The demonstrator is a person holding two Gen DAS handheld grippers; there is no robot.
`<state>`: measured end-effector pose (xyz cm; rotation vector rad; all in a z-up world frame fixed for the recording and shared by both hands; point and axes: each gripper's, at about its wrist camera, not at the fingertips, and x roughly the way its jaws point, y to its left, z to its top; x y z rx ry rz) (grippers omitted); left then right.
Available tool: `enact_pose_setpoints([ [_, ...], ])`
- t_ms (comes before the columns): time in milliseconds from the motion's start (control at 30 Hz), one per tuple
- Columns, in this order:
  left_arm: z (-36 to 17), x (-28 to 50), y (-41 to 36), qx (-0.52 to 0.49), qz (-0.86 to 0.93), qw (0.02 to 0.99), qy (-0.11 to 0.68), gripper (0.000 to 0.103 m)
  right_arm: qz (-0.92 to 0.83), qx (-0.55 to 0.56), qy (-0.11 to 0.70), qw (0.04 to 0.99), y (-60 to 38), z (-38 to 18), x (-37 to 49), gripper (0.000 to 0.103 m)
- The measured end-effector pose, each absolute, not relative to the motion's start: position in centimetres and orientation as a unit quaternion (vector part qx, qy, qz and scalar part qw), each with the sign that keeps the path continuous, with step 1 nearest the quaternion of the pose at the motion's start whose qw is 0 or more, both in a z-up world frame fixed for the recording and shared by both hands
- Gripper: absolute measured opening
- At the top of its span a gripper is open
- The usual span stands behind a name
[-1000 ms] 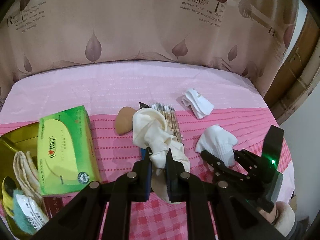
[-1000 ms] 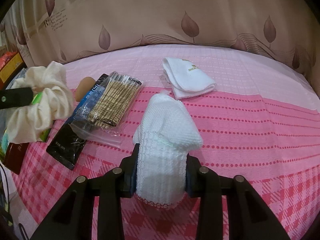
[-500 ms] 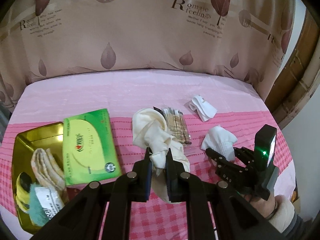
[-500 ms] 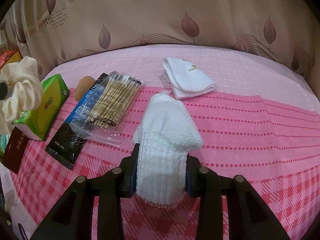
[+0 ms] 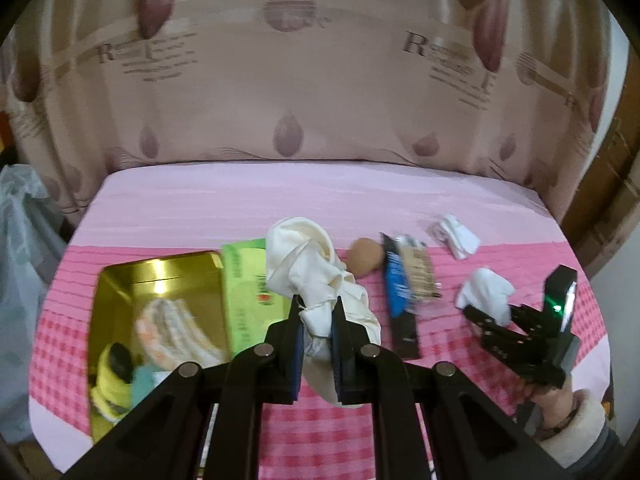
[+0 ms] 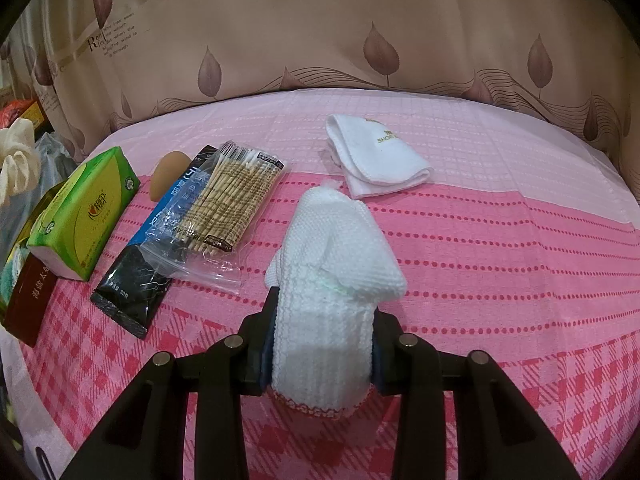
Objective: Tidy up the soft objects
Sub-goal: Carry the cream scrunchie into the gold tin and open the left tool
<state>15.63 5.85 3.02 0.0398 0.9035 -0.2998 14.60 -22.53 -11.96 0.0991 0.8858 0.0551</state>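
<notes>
My left gripper (image 5: 317,310) is shut on a cream scrunchie (image 5: 308,268) and holds it above the table, over the green tissue pack (image 5: 244,288) beside the gold tray (image 5: 160,276). My right gripper (image 6: 322,308) is shut on a white knitted cloth (image 6: 332,260) low over the pink tablecloth; it also shows in the left wrist view (image 5: 486,294). A folded white cloth (image 6: 376,158) lies farther back. The scrunchie shows at the left edge of the right wrist view (image 6: 16,156).
The gold tray holds a folded beige cloth (image 5: 172,332), a yellow item (image 5: 112,376) and other soft things. A tan sponge (image 6: 170,174), a bag of cotton swabs (image 6: 228,204), a black-blue sachet (image 6: 148,264) and a dark red box (image 6: 28,304) lie on the table. A curtain hangs behind.
My left gripper has risen and swung left with the scrunchie, bringing the gold tray further into view. My right gripper and its white cloth have stayed still.
</notes>
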Motion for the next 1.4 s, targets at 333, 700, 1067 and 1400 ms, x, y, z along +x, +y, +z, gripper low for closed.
enact_pose_setpoints([
  [333, 2.8, 16.8, 11.8, 0.009, -0.077, 0.896, 0.437, 0.011, 0.026, 0.048, 0.428, 0.902, -22.5, -11.9, 14.6, 0.035],
  [700, 1.1, 18.8, 17.2, 0.01, 0.007, 0.893, 0.451, 0.011, 0.026, 0.044, 0.43, 0.902, -22.4, -11.9, 14.7, 0.037],
  [1067, -2.5, 21.4, 19.9, 0.036, 0.056, 0.875, 0.479, 0.011, 0.026, 0.042, 0.43, 0.901, -22.4, -11.9, 14.6, 0.037],
  [1400, -5.5, 23.6, 21.4, 0.029, 0.059, 0.859, 0.507, 0.014, 0.023, 0.035, 0.431, 0.901, -22.3, -12.0, 14.6, 0.037],
])
